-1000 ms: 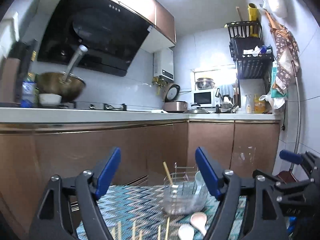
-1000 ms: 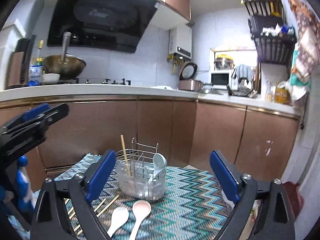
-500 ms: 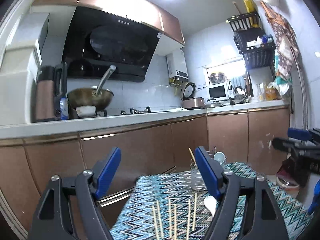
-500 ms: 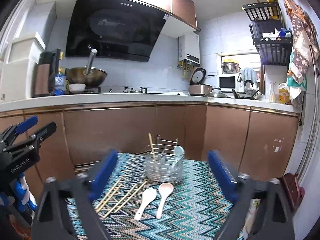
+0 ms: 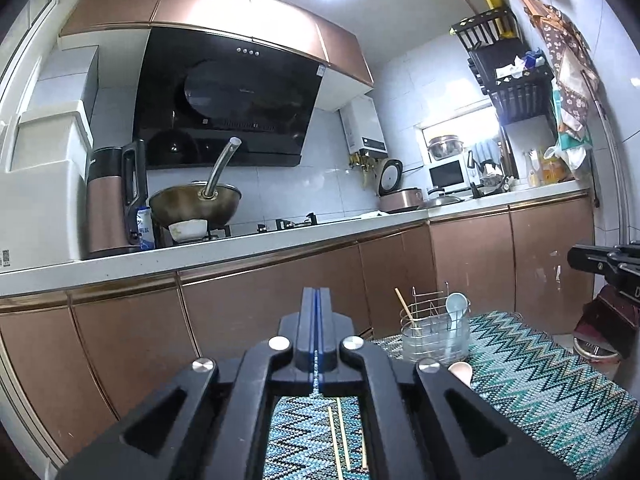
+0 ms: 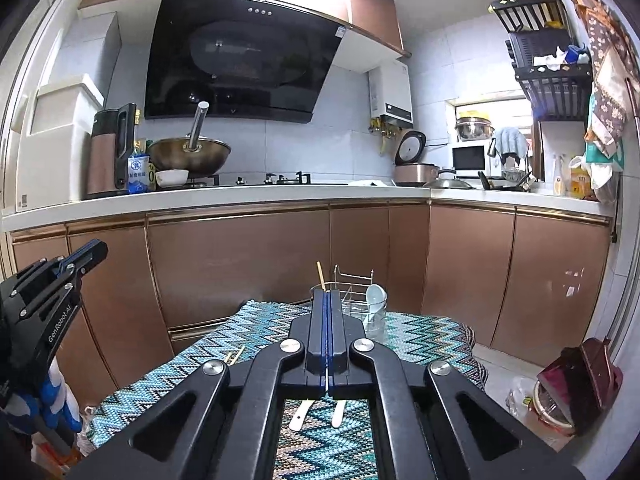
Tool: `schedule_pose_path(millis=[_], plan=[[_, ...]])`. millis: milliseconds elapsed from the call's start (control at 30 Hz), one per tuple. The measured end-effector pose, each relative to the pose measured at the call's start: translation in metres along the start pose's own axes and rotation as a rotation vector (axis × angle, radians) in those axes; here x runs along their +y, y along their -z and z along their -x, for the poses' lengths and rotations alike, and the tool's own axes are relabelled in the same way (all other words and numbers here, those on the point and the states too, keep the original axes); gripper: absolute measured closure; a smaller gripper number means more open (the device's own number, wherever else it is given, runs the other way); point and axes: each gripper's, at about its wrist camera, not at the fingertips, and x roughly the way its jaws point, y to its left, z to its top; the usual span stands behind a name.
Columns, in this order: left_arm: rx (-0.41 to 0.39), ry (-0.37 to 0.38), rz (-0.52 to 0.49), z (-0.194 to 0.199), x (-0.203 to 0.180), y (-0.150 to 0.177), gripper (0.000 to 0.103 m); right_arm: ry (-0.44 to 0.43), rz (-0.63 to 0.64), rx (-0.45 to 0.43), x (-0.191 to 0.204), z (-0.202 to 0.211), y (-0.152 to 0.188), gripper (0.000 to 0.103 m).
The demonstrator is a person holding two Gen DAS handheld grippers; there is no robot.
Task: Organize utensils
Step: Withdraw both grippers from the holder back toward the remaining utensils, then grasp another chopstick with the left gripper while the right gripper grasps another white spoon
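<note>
Both your left gripper (image 5: 316,300) and right gripper (image 6: 327,304) have their jaws pressed flat together on nothing, held above the zigzag mat (image 6: 420,344). The chopsticks (image 5: 336,436) and two spoons (image 6: 318,414) lie loose beneath them, short of the utensil holder (image 5: 434,338). Reach down without opening and you'll likely scatter them. The left gripper's side reads "GenRobot.AI".

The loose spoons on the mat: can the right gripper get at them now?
Probably yes. The spoons lie free on the mat under the right gripper, nothing covering them, but its jaws are shut and must open first.
</note>
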Motion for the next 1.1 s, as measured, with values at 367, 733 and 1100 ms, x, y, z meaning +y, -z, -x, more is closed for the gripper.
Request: schedule_pose_path(millis=[367,733,1100], plan=[[0.022,-0.004,-0.008,-0.006,-0.001,0.0,0.103,-0.027,-0.014,-0.003,-0.002,-0.002,0.0,0.103],[0.148,0.035,-0.024,-0.019,-0.002,0.008,0.097,-0.053,-0.039,0.026,-0.004,-0.006,0.006,0.081],[0.424,0.175,0.07,-0.054,0.01,0.026,0.055,-0.07,-0.049,0.092,-0.002,-0.019,0.014,0.051]])
